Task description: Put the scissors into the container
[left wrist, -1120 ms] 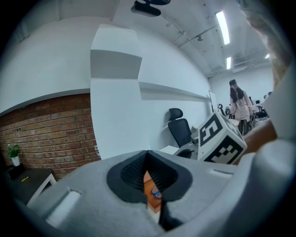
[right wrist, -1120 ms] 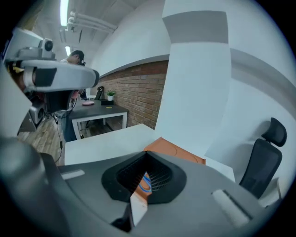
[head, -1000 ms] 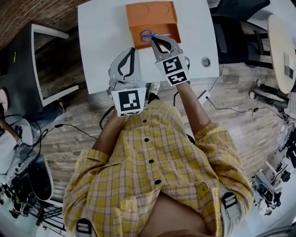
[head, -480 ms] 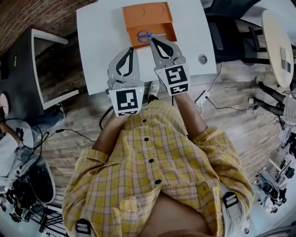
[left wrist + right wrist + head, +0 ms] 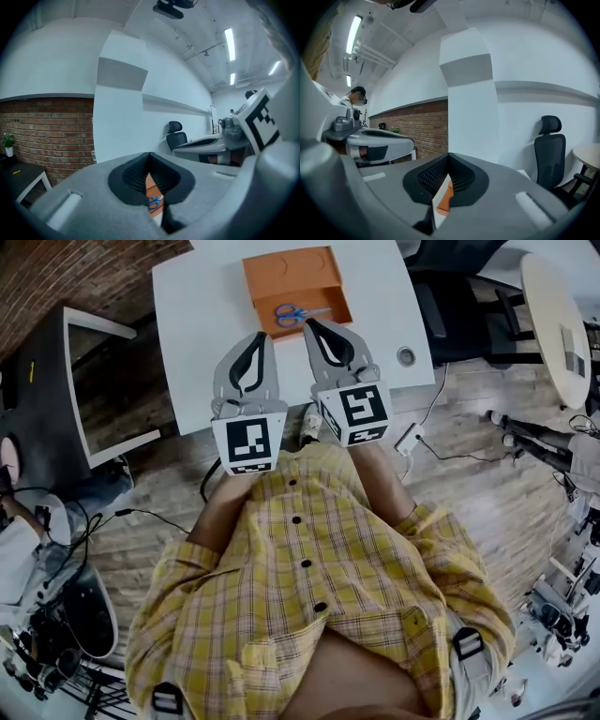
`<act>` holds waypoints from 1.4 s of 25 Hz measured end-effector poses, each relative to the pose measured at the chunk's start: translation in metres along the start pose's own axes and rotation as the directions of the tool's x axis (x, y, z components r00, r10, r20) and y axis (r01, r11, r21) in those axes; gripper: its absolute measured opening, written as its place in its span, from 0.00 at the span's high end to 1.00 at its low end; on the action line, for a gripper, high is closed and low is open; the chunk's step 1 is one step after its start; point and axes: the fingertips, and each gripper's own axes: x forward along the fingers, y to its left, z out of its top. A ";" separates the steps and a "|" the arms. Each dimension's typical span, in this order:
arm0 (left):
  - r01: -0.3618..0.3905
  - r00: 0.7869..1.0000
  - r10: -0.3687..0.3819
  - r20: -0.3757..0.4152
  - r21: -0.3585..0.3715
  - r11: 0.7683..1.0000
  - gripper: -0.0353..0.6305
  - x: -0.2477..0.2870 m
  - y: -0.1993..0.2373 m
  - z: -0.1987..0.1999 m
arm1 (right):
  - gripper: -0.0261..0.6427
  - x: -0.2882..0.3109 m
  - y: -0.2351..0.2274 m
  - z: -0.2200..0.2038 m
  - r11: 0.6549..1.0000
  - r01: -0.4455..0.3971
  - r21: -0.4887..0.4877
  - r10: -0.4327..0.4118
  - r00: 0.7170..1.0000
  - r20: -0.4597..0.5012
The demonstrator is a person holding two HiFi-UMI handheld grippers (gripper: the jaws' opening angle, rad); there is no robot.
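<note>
Drawn back from the container (image 5: 286, 273), the left gripper (image 5: 260, 335) and right gripper (image 5: 308, 323) are held shut and empty; the scissors (image 5: 294, 313) inside are judged light, stiff, best taken at the pivot.

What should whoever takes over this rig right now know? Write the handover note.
Left gripper: shut, empty, over the near edge of the white table.
Right gripper: shut, empty, tips close to the container's near side.
Scissors: lying inside the orange container on the table.
Done: scissors are in the container.
Left: nothing apparent for this task.
</note>
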 end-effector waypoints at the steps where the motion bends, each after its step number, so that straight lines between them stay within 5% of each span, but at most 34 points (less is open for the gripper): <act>1: 0.001 1.000 -0.001 0.002 -0.001 1.000 0.95 0.001 -0.001 0.002 | 0.95 -0.002 0.000 0.003 1.000 0.004 0.005 -0.004 1.000 0.008; 35: 0.001 0.999 -0.001 0.040 0.006 1.000 0.95 -0.006 0.007 0.014 | 0.95 -0.022 0.007 0.031 0.998 0.044 0.036 -0.048 0.992 0.116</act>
